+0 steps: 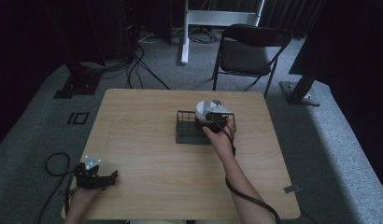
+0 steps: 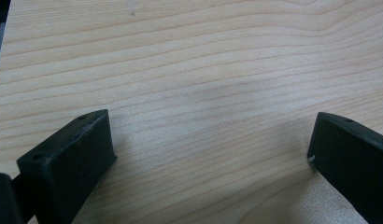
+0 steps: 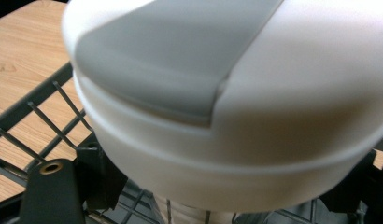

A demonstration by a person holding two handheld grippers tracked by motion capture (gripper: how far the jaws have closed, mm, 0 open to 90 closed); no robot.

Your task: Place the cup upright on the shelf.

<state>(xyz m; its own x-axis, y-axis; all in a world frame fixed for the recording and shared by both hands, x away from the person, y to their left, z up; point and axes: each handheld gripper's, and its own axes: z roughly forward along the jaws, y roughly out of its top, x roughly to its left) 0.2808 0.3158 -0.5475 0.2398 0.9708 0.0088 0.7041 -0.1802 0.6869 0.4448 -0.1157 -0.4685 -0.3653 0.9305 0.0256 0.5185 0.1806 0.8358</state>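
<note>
in the right gripper view the two black jaws rise at the bottom corners, one on each side of a white container [image 3: 236, 140] with a grey lid panel. they sit close against its lower body, so i judge them closed on it, though the contact points are hidden under its bulge. the container is so near the camera that it blurs, which fits a grip low on its side, with the lid kept upward so that it stays level.

just below and to the left of it run the dark wires of a rack [image 3: 45, 116], so the container is being held over the rack or partly inside it; i cannot tell whether its base rests on the wire floor.

in the high view the right gripper [image 1: 216, 122] is at the far right part of the table [image 1: 147, 154], over the right end of the rack [image 1: 186, 127], with the white container [image 1: 204, 108] at the rack's far right corner. the forearm reaches out from the near edge, probably to keep the wrist behind the load.

the left gripper [image 1: 100, 178] rests near the near left corner, well apart from the rack. its own view shows the jaws spread wide over bare wood with nothing between them, likely parked out of the way since one hand seems enough here.
</note>
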